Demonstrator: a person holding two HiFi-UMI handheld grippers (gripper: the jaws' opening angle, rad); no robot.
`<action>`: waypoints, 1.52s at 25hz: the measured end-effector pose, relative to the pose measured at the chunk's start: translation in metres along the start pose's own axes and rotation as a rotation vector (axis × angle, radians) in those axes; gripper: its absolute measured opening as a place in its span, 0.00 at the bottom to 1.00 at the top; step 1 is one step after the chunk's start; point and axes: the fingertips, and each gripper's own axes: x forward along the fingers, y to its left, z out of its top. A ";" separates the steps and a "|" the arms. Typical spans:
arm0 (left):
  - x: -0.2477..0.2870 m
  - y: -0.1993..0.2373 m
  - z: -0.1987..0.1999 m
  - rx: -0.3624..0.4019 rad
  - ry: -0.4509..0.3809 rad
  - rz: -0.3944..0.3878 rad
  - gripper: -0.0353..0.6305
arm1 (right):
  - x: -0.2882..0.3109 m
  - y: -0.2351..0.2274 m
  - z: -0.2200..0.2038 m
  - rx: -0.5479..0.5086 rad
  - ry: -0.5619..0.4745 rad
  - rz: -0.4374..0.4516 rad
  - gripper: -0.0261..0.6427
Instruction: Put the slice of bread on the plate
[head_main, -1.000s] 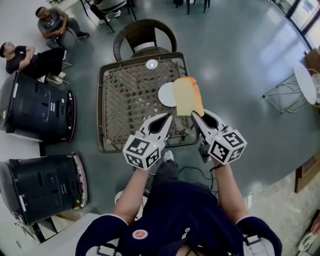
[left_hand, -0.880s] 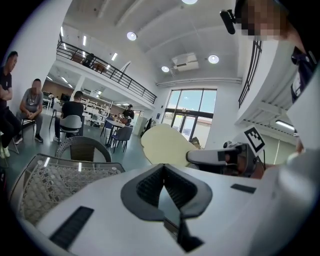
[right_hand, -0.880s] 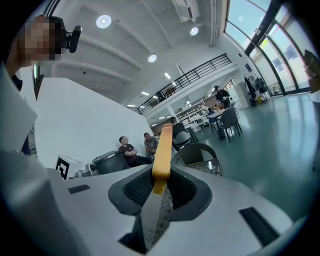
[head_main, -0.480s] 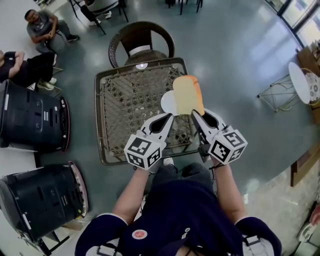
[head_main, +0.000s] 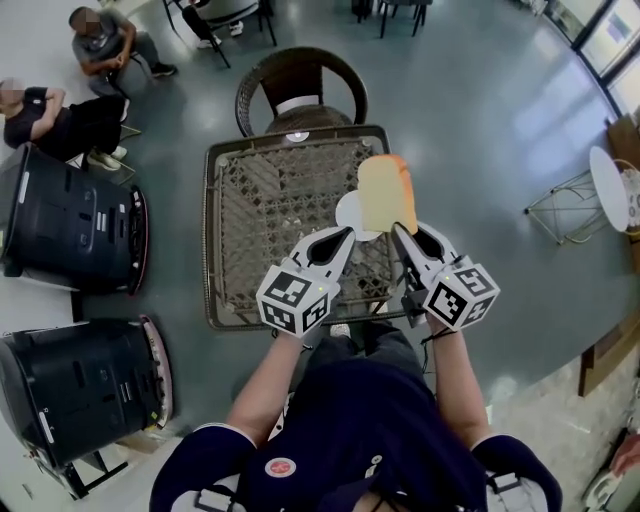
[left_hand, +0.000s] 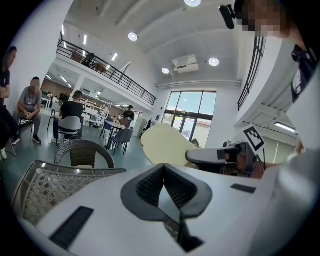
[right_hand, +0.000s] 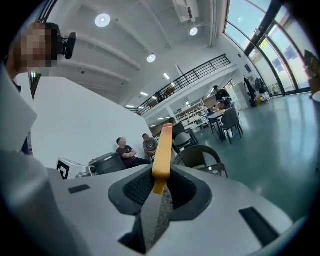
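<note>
- A large hall with a grey-green floor. A square wicker table (head_main: 213, 240) stands in front of the person, with a wicker chair (head_main: 290, 85) beyond it.
- The slice of bread (head_main: 386, 193) is held in the air on edge, its long axis pointing away from the person. The right gripper (head_main: 402, 233) clamps its near end.
- In the head view the bread overlaps the white plate (head_main: 347, 213) on the table. The plate shows at the bread's left and lies below it, so the next move is probably down and slightly left.
- The left gripper (head_main: 344, 236) is closed on nothing, near the plate's near edge.
</note>
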 end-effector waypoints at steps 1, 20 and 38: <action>0.001 0.001 0.002 0.005 -0.001 0.005 0.06 | 0.002 -0.001 0.001 -0.001 0.002 0.005 0.17; 0.038 0.037 -0.032 0.036 0.074 0.152 0.06 | 0.045 -0.067 -0.033 0.026 0.129 0.030 0.17; 0.045 0.063 -0.099 -0.024 0.157 0.196 0.06 | 0.104 -0.117 -0.158 0.099 0.374 -0.011 0.17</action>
